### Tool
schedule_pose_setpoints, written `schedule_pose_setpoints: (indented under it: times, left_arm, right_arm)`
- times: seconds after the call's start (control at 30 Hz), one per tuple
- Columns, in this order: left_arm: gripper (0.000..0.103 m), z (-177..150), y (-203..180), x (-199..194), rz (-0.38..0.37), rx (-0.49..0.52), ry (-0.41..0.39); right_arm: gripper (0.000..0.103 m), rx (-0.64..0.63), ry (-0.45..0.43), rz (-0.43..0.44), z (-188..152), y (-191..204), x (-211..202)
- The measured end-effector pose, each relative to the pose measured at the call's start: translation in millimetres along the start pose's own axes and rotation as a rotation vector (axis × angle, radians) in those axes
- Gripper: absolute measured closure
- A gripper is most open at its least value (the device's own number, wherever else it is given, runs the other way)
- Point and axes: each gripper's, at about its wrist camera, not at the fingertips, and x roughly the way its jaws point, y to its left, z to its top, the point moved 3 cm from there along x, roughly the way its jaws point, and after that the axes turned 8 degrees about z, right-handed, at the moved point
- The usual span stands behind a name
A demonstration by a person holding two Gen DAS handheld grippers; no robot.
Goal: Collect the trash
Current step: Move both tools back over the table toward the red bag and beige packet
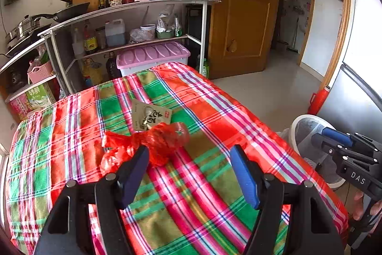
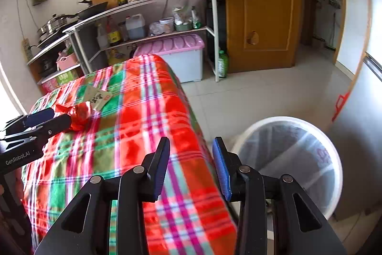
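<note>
A crumpled red plastic bag [image 1: 152,142] lies on the plaid-covered table [image 1: 191,195], with a tan snack packet [image 1: 150,117] just behind it. My left gripper [image 1: 189,149] is open over the cloth; its left fingertip sits at the bag's near edge and nothing is between the pads. In the right wrist view the bag [image 2: 78,114] and packet [image 2: 99,96] lie at the left, right at the tips of the left gripper [image 2: 61,116]. My right gripper [image 2: 191,142] is open and empty above the table's right edge [image 2: 143,111], beside a white bin [image 2: 286,120].
The white bin [image 1: 292,133] has a clear liner and stands on the floor right of the table; the right gripper [image 1: 318,134] hovers over it. Kitchen shelves [image 1: 133,44] with bottles and a pink-lidded box [image 1: 152,54] stand behind. A wooden door [image 1: 241,16] is at the back right.
</note>
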Motion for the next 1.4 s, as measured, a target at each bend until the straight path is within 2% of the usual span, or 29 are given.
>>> schedule_pose_setpoints:
  times: [0.07,0.17,0.4,0.5,0.6,0.97,1.1,1.27,1.4]
  left_arm:
    - [0.03,-0.8,14.0,2.0,0.005,-0.016,0.007]
    - [0.028,-2.0,35.0,4.3,0.033,-0.031,0.005]
    - [0.021,-3.0,71.2,15.7,0.042,-0.06,0.027]
    - [0.02,-2.7,79.2,24.3,0.003,-0.08,0.052]
    - [0.016,-1.5,78.9,33.7,-0.039,-0.077,0.065]
    - [0.015,2.7,62.3,77.8,-0.04,-0.018,0.152]
    - [0.015,0.1,60.1,82.5,-0.049,-0.024,0.149]
    - [0.03,0.2,62.2,81.7,-0.054,-0.015,0.141]
    - [0.036,-0.6,65.4,79.3,-0.059,-0.012,0.141]
  right_arm:
    - [0.062,-0.016,0.01,0.013,2.9,11.8,8.7]
    - [0.053,-0.042,0.017,0.025,6.3,27.3,18.4]
    - [0.052,-0.046,0.028,0.064,17.1,48.6,37.4]
    - [0.052,-0.046,0.035,0.087,22.3,56.6,46.8]
    - [0.052,-0.055,0.048,0.094,27.0,64.3,57.4]
    - [0.051,-0.086,0.071,0.095,39.8,79.3,81.1]
    - [0.051,-0.096,0.079,0.095,42.7,82.3,87.2]
    - [0.051,-0.098,0.094,0.098,45.4,86.4,96.9]
    - [0.051,-0.092,0.102,0.103,46.8,88.1,103.1]
